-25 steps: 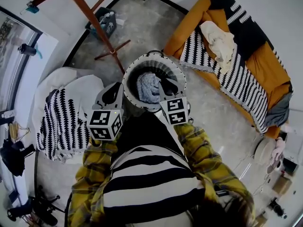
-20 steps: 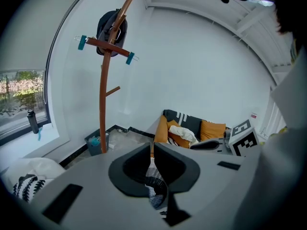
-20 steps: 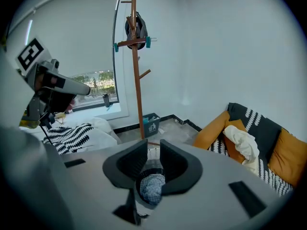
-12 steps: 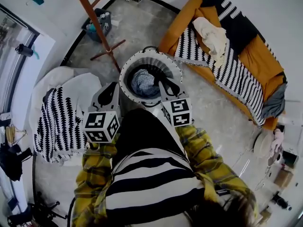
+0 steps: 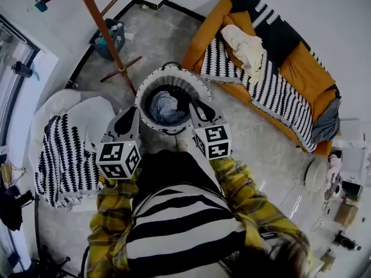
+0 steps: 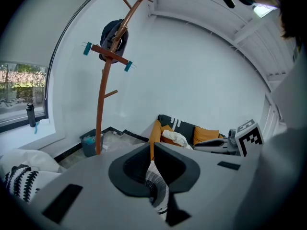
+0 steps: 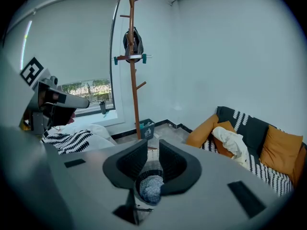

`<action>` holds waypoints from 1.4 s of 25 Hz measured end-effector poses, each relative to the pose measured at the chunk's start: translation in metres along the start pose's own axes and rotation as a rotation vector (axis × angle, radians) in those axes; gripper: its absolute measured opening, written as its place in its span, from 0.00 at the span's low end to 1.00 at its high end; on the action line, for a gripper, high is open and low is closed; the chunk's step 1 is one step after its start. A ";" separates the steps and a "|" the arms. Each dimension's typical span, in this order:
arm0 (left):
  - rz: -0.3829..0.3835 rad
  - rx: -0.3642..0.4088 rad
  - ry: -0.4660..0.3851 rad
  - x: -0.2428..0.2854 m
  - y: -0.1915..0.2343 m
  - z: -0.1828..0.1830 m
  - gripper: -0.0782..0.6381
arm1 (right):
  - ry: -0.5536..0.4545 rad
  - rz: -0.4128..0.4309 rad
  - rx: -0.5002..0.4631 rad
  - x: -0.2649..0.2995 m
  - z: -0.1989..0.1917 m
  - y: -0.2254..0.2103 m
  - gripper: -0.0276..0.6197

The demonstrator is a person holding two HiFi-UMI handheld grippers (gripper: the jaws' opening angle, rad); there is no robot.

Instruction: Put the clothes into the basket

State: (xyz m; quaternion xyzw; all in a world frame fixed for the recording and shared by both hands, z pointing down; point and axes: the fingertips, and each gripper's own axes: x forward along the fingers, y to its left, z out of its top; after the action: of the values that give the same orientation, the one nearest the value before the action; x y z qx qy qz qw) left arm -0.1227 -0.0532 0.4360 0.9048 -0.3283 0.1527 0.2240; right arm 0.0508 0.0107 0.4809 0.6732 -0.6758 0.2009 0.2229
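Note:
The white ribbed basket (image 5: 146, 87) stands on the floor ahead of me, with a blue-grey garment (image 5: 165, 108) lying inside it. My left gripper (image 5: 131, 116) hovers at the basket's near left rim. Its jaws are almost together with nothing between them, and only a thin slit shows in the left gripper view (image 6: 150, 145). My right gripper (image 5: 195, 106) hangs over the near right rim, jaws a little apart and empty. In the right gripper view (image 7: 152, 145) the basket (image 7: 151, 167) and the garment (image 7: 150, 189) show below the gap. A cream garment (image 5: 244, 46) lies on the sofa.
An orange sofa (image 5: 301, 68) with a black-and-white striped throw (image 5: 272, 97) stands at the right. A wooden coat rack (image 5: 103, 32) and a small bin (image 5: 109, 37) stand beyond the basket. A white beanbag with a patterned cloth (image 5: 61, 155) lies at the left.
Both grippers have drawn back from over the basket toward me and risen a little. The blue-grey garment now sits lower inside the basket, clear of the right gripper.

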 end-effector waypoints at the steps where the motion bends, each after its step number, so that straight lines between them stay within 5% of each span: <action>1: 0.000 0.001 0.004 0.003 -0.002 -0.001 0.16 | -0.003 -0.004 0.005 -0.001 -0.001 -0.005 0.17; 13: -0.031 0.003 -0.027 0.101 -0.067 0.021 0.16 | -0.022 -0.024 0.014 0.014 -0.003 -0.118 0.17; 35: -0.094 0.034 0.148 0.338 -0.192 0.017 0.16 | 0.071 -0.101 0.103 0.090 -0.046 -0.392 0.24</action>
State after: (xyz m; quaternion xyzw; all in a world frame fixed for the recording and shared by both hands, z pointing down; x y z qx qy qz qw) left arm 0.2555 -0.1081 0.5061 0.9091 -0.2655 0.2140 0.2391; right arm 0.4445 -0.0424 0.5590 0.7095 -0.6215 0.2475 0.2215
